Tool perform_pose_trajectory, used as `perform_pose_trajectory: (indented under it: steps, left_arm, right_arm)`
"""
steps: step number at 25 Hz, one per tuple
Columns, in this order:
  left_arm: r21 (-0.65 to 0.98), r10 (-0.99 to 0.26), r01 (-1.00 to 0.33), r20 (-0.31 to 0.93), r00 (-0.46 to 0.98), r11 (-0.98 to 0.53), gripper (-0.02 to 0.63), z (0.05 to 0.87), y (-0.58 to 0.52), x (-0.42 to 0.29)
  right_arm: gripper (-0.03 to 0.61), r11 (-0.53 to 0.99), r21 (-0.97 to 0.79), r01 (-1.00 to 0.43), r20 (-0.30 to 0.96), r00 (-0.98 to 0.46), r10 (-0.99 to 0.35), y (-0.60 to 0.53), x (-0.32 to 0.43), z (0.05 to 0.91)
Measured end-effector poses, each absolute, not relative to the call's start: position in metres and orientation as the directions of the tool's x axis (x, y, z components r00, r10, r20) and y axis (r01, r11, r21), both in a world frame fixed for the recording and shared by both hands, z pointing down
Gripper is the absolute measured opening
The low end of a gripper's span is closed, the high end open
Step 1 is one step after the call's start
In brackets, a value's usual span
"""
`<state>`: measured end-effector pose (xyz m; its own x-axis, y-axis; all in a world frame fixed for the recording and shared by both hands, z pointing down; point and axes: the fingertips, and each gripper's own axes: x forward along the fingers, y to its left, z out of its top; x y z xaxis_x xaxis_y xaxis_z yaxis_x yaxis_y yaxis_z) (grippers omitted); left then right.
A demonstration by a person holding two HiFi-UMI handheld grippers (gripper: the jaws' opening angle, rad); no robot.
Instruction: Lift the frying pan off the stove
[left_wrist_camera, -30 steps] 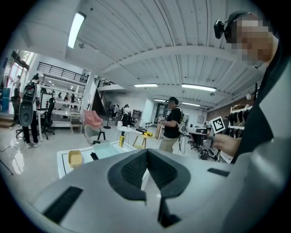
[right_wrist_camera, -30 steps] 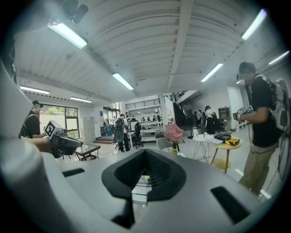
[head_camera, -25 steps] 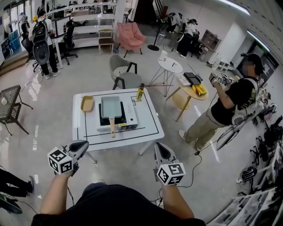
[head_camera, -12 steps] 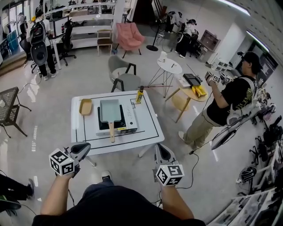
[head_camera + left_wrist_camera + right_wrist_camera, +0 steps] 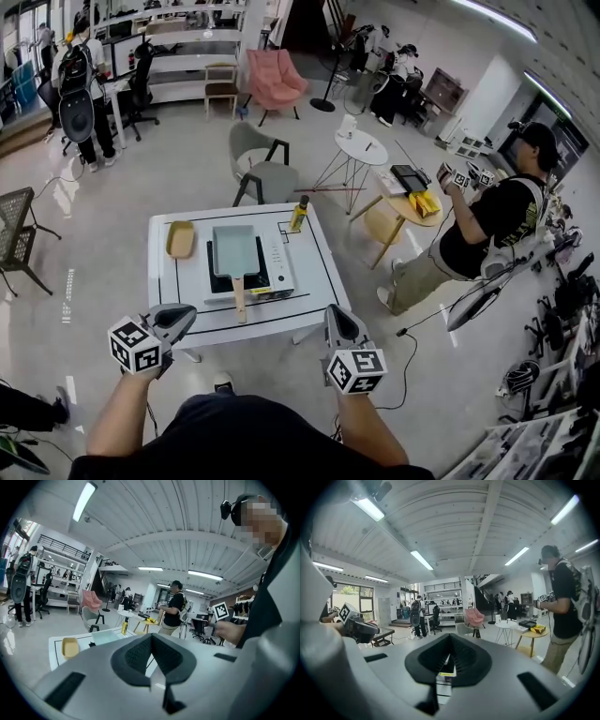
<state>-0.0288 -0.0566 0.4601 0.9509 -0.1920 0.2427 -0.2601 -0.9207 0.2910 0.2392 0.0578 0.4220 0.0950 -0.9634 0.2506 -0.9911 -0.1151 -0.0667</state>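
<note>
A pale green rectangular frying pan [image 5: 236, 251] with a wooden handle [image 5: 239, 296] sits on a portable stove [image 5: 248, 272] on the white table [image 5: 319, 272]. The handle points toward me. My left gripper [image 5: 184, 312] is shut and empty, short of the table's near left corner. At the near right corner my right gripper [image 5: 333, 314] is also shut with nothing in it. The left gripper view shows the pan [image 5: 101, 636] just above the closed jaws. In the right gripper view the stove front [image 5: 446, 672] peeks through the gap under the shut jaws.
A tan dish [image 5: 180, 239] lies left of the stove and a yellow bottle [image 5: 299, 214] stands at the table's far right. A grey chair [image 5: 262, 169] is behind the table. A person [image 5: 478, 234] with grippers stands to the right by small round tables [image 5: 361, 141].
Both grippers and I have come closer to the table; the table now sits nearer in the head view. Both jaws stayed shut.
</note>
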Motion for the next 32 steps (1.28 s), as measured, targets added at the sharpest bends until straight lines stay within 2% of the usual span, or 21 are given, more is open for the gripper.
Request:
perform_pose_trajectory:
  steps: [16, 32]
  left_arm:
    - [0.364, -0.223, -0.290, 0.215, 0.951, -0.885, 0.009, 0.476, -0.123, -0.027]
    - [0.316, -0.203, -0.269, 0.226, 0.953, -0.910, 0.009, 0.468, -0.178, -0.033]
  right_arm:
    - [0.005, -0.046, -0.063, -0.997, 0.255, 0.029, -0.967, -0.018, 0.241, 0.417]
    - [0.005, -0.037, -0.078, -0.996, 0.242, 0.018, -0.970, -0.068, 0.226, 0.410]
